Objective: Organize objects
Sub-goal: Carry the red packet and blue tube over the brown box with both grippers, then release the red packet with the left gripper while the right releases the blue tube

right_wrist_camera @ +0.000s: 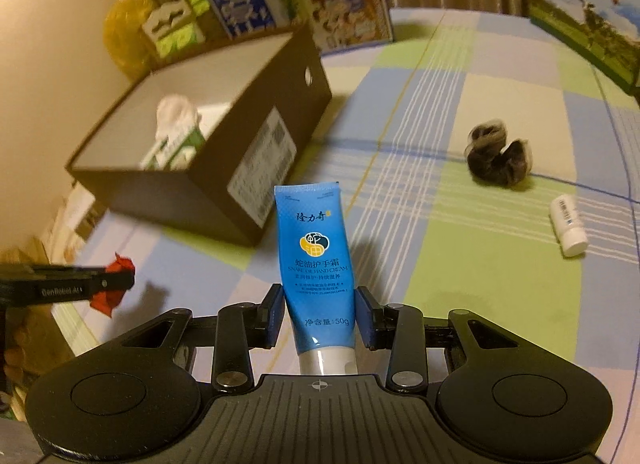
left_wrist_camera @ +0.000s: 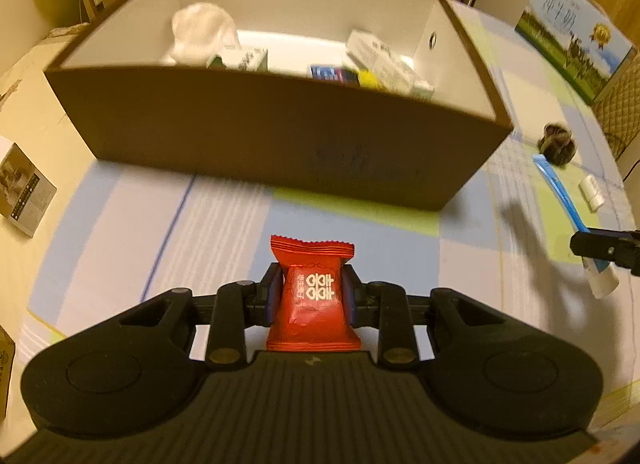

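Showing only rightward: box label [right_wrist_camera: 262, 170]; leftward: boxed cartons [left_wrist_camera: 376, 60].

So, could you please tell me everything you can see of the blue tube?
The blue tube is a soft plastic hand-cream tube with a flat crimped end, a yellow-and-navy emblem, white print and a white cap. The right gripper clamps its lower body between blue-padded fingers, cap toward the camera, crimp pointing forward. It is held above the checked cloth, apart from the box.
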Demonstrator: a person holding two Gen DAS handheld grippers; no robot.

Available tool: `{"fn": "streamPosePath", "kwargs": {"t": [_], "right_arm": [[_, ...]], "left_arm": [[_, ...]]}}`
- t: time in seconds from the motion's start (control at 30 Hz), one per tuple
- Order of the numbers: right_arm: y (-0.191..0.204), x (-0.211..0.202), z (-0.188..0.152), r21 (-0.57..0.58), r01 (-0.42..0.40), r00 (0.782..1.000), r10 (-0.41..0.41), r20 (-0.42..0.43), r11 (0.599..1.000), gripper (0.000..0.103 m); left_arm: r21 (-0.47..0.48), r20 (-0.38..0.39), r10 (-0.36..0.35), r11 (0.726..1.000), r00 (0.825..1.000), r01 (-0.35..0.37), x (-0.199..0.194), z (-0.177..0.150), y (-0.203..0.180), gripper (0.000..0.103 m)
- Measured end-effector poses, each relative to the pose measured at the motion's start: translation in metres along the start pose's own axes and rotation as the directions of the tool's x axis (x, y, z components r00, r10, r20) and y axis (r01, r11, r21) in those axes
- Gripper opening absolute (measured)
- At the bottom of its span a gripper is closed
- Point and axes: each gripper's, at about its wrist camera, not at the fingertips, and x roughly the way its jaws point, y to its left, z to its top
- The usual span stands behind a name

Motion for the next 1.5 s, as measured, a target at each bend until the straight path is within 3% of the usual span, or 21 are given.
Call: {"fn": "streamPosePath", "kwargs": {"t": [0.37,0.6,0.83,1.17,1.5], "right_arm": [[0.022,-0.036,0.042,0.046,-0.092,0.986,0.085,0.141,0.995,0.035],[0.061,-0.021,0.071,-0.002,-0.167,0.975,0.165,0.151,0.986,0.035],[0.100,0.007,0.098,-0.078,-0.181,0.971,0.191,0.145,0.980,0.035],[0.131,0.053,0.128,-0.162,-0.153,0.979,0.172,0.110,0.975,0.035],[0.137,0.097,0.146,-0.185,-0.090,0.994,0.101,0.052,0.979,0.035]], "left_arm": [[-0.024,0.129,-0.030,0.999,0.991,0.034,-0.043,0.040,0.025,0.026],[-0.021,0.196,-0.017,1.000,0.980,0.021,-0.055,0.071,0.043,0.026],[-0.009,0.222,0.019,1.000,0.975,-0.018,-0.051,0.104,0.064,0.026],[0.037,0.187,0.065,0.997,0.980,-0.073,-0.017,0.150,0.097,0.026],[0.113,0.099,0.102,0.987,0.990,-0.113,0.039,0.183,0.108,0.026]]}}
